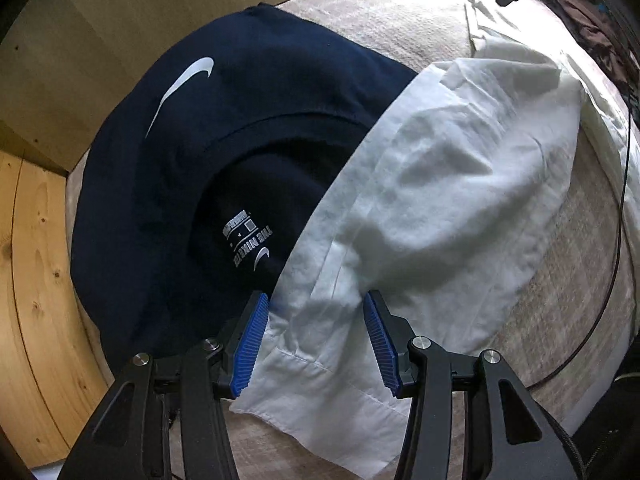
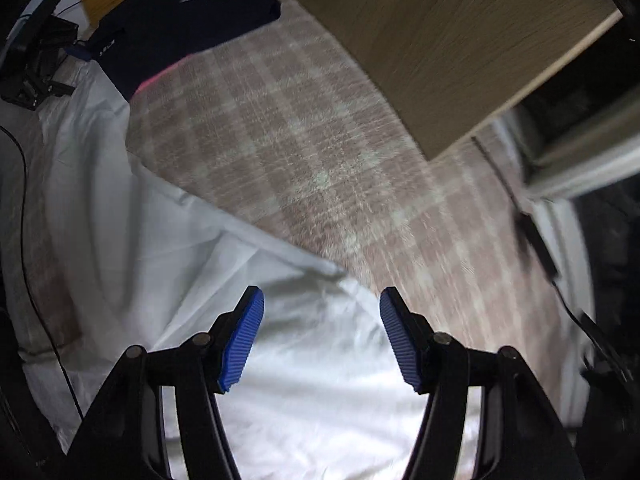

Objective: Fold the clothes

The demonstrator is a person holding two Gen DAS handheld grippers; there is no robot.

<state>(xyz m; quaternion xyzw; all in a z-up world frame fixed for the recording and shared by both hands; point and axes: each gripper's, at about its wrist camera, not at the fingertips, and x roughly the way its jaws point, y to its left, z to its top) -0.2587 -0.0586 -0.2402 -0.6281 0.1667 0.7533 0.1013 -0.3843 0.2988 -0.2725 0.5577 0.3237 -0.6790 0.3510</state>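
A white garment (image 1: 432, 208) lies crumpled on the checked bedcover, partly over a folded navy Nike T-shirt (image 1: 192, 152). My left gripper (image 1: 316, 308) is open, its blue pads (image 1: 252, 344) on either side of the white garment's near hem, not closed on it. In the right wrist view the white garment (image 2: 168, 240) spreads across the lower left. My right gripper (image 2: 322, 304) is open above its edge and holds nothing. The navy shirt (image 2: 180, 28) lies far off at the top left of that view.
A checked pink-and-white bedcover (image 2: 320, 152) covers the surface. A wooden board (image 2: 440, 40) borders it, and pine panelling (image 1: 36, 280) stands at the left. A black cable (image 1: 616, 240) trails along the right. The other gripper (image 2: 36, 64) shows at the far left.
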